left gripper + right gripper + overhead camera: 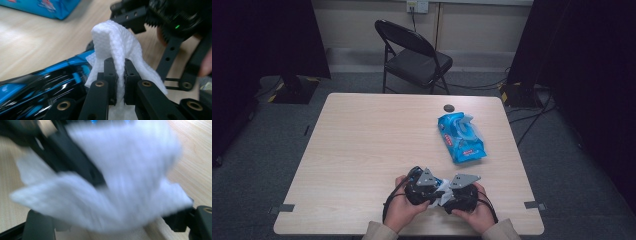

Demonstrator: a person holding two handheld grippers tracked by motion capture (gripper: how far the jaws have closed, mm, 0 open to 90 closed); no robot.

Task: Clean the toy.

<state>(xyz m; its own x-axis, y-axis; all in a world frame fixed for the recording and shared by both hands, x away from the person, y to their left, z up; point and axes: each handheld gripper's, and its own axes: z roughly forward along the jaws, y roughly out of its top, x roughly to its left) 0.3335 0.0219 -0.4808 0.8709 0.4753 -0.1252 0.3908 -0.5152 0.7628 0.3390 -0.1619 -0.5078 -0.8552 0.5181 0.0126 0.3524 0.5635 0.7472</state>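
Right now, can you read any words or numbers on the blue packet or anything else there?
Blue wipes packet: it has red and white print, but it is too small to read in the high view and too blurred in the left gripper view.
White wipe pinched in the left claw: no writing on it.
Table: no words or numbers.

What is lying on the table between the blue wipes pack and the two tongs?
Only bare table, as the high view shows. The blue wipes pack lies apart from the left tongs and right tongs, which hold a white wipe.
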